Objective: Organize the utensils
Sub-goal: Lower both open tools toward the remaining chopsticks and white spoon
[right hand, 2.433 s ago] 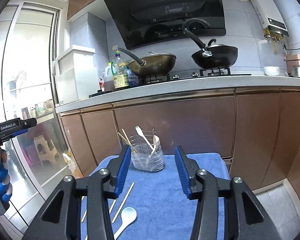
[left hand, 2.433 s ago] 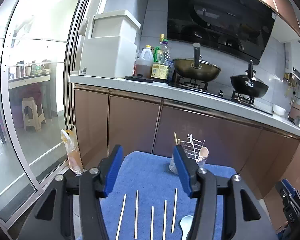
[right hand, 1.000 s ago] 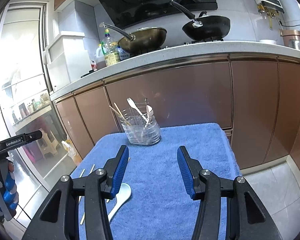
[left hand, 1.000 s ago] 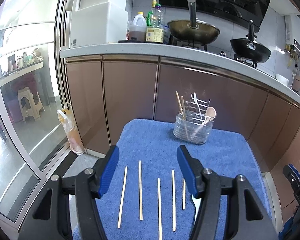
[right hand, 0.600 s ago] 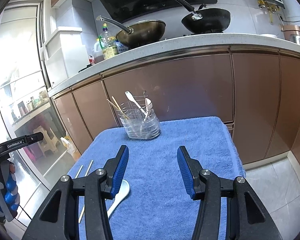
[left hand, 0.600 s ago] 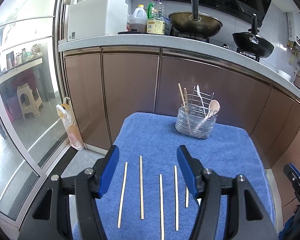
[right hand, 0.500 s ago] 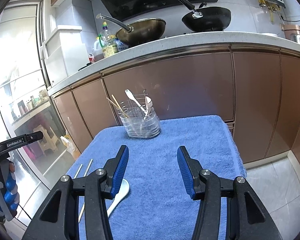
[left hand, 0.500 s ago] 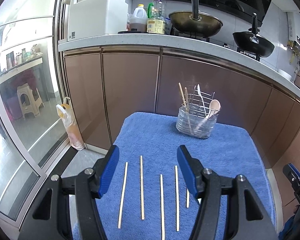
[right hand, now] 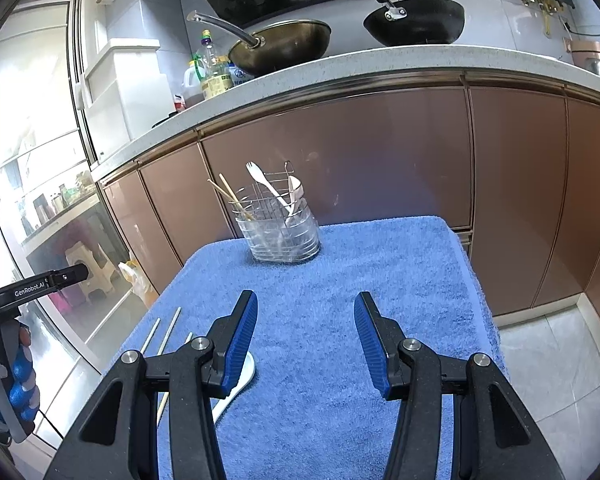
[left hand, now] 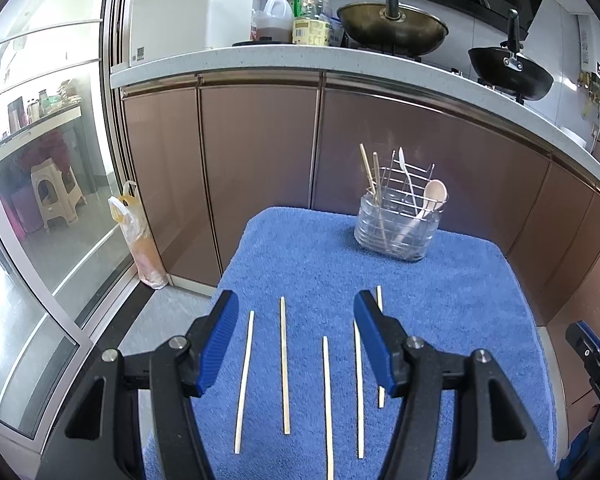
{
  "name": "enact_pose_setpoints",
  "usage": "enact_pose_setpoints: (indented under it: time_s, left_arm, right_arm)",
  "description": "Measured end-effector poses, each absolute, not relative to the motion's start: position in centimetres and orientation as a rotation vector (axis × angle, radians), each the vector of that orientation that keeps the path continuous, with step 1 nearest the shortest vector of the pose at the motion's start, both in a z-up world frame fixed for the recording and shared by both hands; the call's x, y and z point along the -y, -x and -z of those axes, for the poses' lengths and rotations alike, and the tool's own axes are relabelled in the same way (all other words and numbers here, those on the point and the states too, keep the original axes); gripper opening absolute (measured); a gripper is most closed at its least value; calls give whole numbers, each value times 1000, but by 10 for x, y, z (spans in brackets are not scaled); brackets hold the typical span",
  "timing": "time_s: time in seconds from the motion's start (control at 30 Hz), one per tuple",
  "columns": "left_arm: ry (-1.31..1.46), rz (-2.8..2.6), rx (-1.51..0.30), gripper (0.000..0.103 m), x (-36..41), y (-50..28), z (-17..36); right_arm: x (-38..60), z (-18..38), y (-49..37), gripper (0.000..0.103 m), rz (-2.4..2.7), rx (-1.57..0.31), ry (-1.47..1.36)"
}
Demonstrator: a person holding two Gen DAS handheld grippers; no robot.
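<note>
Five chopsticks (left hand: 285, 364) lie lengthwise toward the holder (left hand: 396, 228); both tongs (left hand: 296, 340) (right hand: 305, 334) gape wide.

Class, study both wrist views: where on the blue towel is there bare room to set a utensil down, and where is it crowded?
Bare: the blue towel between the utensil holder and the right hand-held gripper, out to its right edge. Also the strip between the holder and the chopsticks' far tips. Crowded: the near left, where five chopsticks and the white spoon lie under the left hand-held gripper.
</note>
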State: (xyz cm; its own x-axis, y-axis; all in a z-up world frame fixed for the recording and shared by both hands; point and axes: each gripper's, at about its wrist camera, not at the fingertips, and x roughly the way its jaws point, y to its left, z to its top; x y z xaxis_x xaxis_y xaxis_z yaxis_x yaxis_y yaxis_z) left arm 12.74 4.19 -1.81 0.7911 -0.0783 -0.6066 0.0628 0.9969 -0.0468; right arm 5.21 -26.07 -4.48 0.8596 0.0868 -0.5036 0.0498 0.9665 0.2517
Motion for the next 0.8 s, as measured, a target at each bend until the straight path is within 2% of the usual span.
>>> enact_pose_setpoints:
  time_s: [0.8]
  left_arm:
    - [35,89,-713,58,-50,-134,40]
  right_arm:
    - [241,59,-66,50,-46,-609,-221]
